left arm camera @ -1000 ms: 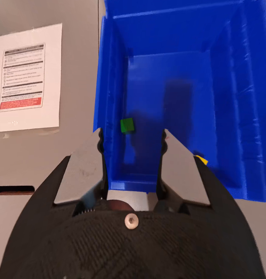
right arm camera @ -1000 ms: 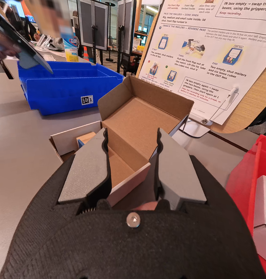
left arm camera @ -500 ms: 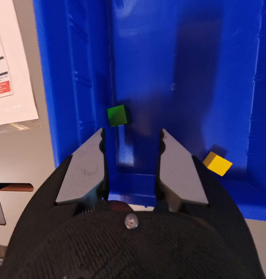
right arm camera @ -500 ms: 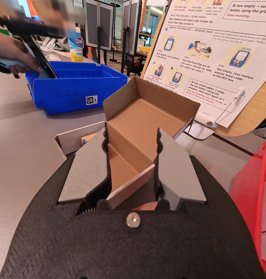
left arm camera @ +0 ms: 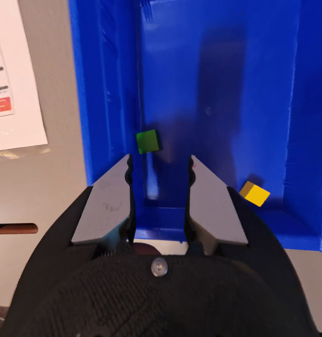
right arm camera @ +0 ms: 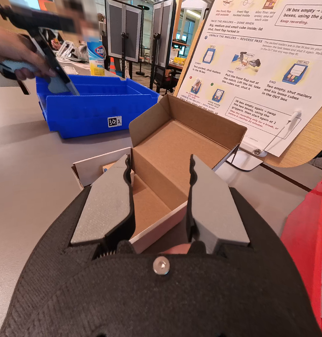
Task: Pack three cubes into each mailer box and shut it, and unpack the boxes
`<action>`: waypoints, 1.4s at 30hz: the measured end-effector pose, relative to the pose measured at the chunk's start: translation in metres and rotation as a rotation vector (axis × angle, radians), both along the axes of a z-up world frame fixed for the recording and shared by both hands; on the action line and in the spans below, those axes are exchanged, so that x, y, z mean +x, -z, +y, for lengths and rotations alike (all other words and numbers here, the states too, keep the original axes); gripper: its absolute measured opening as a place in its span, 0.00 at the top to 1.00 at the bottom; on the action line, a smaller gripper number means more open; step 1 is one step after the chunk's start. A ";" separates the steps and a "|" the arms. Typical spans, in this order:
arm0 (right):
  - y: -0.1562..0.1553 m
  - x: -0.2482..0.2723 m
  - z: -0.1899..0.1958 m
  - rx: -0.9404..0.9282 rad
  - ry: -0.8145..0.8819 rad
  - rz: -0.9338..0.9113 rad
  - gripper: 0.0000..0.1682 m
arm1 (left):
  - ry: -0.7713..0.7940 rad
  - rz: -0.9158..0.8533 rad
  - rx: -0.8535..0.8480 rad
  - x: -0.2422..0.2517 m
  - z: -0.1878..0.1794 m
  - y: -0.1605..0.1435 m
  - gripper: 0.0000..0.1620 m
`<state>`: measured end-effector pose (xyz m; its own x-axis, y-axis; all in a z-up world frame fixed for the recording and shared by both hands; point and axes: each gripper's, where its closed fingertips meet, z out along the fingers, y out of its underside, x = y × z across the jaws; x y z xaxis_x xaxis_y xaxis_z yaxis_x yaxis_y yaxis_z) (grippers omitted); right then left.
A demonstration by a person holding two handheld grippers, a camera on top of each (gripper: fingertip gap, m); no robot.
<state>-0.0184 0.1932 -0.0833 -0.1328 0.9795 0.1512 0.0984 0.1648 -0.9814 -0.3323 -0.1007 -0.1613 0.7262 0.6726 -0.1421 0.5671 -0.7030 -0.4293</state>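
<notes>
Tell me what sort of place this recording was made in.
Probably an indoor lab or office workspace set up for data collection: a grey table carries a blue plastic bin with a square marker tag and an illustrated instruction poster on a wooden board, with panelled partition screens behind.

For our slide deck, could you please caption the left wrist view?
Open left gripper hovering over a blue bin holding a green cube and a yellow cube.
</notes>
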 end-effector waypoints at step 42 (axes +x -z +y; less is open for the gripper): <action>-0.011 0.005 -0.010 -0.002 -0.036 0.034 0.63 | 0.069 -0.027 -0.194 -0.002 0.027 0.010 0.55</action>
<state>-0.0132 0.1830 -0.0724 -0.1631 0.9744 0.1544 0.0585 0.1658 -0.9844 -0.3342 -0.0735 -0.1713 0.7752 0.5828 -0.2436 0.5240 -0.8087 -0.2672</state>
